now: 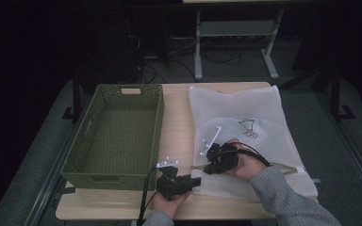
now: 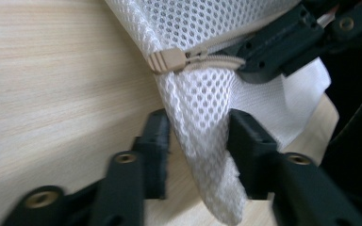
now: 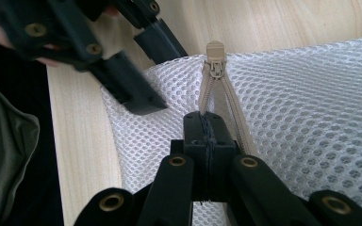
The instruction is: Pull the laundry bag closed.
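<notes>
Bag (image 2: 198, 108) corner btwn spread left gripper (image 2: 198, 141) jaws | right gripper (image 3: 206, 136) pinches zip edge (table-side).

White honeycomb-mesh bag (image 1: 245, 117) – beige zipper (image 3: 215, 61) – green basket (image 1: 118, 136).

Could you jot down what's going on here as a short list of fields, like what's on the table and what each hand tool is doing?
Surface: wooden table
Left of table: green basket
Right of table: white mesh bag
Zipper slider: tan zipper pull at the bag's corner
Left tool: jaws either side of the bag's corner, a gap showing at one
Right tool: shut on the open zipper's edge
</notes>
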The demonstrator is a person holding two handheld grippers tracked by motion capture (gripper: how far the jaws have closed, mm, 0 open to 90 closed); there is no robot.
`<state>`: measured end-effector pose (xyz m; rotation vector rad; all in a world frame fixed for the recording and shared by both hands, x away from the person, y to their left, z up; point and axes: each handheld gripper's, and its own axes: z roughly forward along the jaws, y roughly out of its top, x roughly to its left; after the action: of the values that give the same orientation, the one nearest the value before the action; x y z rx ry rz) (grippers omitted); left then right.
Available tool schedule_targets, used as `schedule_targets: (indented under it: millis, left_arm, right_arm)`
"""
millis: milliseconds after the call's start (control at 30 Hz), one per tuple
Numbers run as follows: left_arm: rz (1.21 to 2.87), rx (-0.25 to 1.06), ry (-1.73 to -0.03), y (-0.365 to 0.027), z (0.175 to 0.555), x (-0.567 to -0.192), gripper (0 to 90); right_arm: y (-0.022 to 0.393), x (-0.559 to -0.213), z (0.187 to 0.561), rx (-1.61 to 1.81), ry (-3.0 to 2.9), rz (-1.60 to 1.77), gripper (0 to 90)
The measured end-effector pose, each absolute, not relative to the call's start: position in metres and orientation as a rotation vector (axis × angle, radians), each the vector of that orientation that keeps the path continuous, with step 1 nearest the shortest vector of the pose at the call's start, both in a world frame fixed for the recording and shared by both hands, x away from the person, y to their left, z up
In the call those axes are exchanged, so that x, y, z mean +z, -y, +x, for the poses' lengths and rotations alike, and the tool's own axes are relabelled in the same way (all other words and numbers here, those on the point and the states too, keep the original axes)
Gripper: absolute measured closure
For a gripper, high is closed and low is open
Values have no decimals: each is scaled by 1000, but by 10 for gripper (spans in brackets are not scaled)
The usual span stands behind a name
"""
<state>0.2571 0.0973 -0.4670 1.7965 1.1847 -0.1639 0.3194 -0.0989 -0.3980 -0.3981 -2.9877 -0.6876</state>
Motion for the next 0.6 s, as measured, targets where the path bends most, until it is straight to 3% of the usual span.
schedule_targets:
  millis: [100, 167, 600]
  left_arm:
    - [1803, -165, -1184, -97, 260, -468, 772]
    - [1809, -155, -1183, -97, 260, -468, 804]
    - [1795, -122, -1166, -98, 255, -465, 812]
  right_arm:
    - [99, -399, 320, -677, 2993, -401, 880]
    - [99, -399, 320, -685, 2993, -409, 836]
    - [80, -384, 330, -729, 3002, -428, 695]
